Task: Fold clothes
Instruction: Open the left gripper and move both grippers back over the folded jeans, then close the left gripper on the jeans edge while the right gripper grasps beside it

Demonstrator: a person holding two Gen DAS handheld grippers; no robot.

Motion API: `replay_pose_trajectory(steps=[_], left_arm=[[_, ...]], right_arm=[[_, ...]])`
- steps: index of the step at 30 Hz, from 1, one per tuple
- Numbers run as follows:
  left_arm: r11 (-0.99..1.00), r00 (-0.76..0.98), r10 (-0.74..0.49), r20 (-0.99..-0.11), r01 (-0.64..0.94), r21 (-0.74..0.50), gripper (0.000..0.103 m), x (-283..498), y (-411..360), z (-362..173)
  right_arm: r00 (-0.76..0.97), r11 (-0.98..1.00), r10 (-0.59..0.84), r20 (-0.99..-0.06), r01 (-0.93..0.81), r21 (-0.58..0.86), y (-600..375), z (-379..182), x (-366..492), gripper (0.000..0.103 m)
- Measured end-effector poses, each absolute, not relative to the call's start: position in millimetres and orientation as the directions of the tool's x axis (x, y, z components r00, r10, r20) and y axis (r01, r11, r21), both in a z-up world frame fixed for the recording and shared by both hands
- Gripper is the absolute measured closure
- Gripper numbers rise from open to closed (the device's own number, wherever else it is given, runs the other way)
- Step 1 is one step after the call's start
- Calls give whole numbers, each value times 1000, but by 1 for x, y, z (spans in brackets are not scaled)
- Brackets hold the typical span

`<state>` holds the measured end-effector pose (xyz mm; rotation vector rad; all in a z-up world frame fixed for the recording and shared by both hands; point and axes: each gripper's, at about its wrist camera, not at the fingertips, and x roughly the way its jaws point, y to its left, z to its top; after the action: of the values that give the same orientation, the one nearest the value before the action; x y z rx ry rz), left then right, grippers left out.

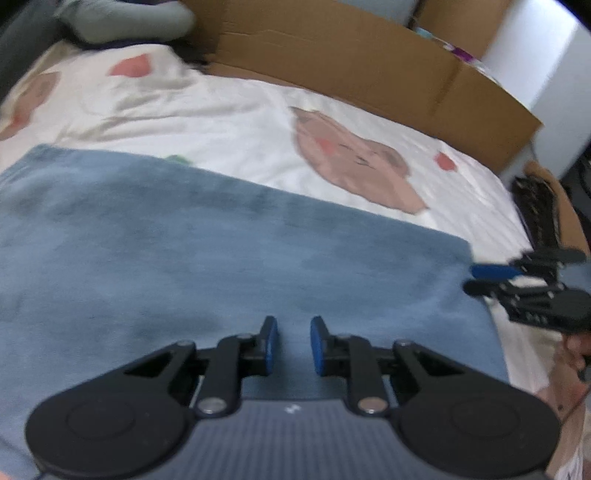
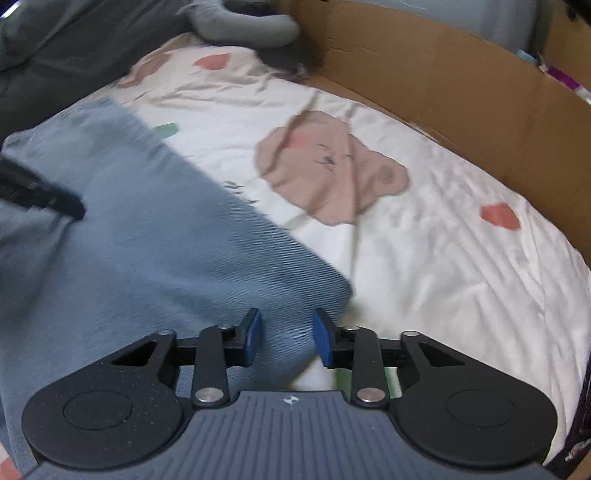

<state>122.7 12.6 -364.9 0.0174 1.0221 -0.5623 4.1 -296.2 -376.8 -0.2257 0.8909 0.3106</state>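
Note:
A blue garment (image 1: 207,251) lies spread flat on a white bed sheet with bear prints (image 1: 354,162). My left gripper (image 1: 293,345) is open and empty, hovering over the garment's near part. My right gripper (image 2: 286,341) is open and empty, over the garment's right corner (image 2: 325,284). The right gripper also shows in the left wrist view (image 1: 476,278) at the garment's right edge. A dark finger of the left gripper shows at the left of the right wrist view (image 2: 44,194). The garment also shows in the right wrist view (image 2: 155,240).
A brown cardboard wall (image 1: 369,59) runs along the far side of the bed (image 2: 461,88). A grey plush or pillow (image 1: 125,18) lies at the bed's far end. Dark fabric (image 2: 74,48) lies at the far left. A dark object (image 1: 539,206) sits past the bed's right edge.

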Motion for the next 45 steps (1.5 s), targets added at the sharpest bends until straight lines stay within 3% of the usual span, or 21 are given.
replay_pose_trajectory(steps=[6, 19, 27, 40, 45], left_arm=[[791, 341, -476, -811, 569, -225, 83, 119, -22, -370], [711, 254, -548, -797, 643, -284, 83, 109, -66, -360], [696, 243, -530, -813, 672, -253, 77, 103, -85, -376], [660, 217, -524, -823, 715, -232, 75, 94, -92, -372], [646, 194, -519, -832, 726, -234, 75, 79, -76, -366]], right_arm=[[592, 932, 197, -782, -360, -38, -301, -379, 16, 75], [528, 966, 195, -827, -248, 69, -301, -386, 46, 80], [522, 970, 225, -823, -197, 140, -310, -384, 32, 79], [457, 943, 233, -858, -323, 84, -298, -370, -22, 80], [405, 891, 262, -876, -451, 58, -289, -365, -48, 80]])
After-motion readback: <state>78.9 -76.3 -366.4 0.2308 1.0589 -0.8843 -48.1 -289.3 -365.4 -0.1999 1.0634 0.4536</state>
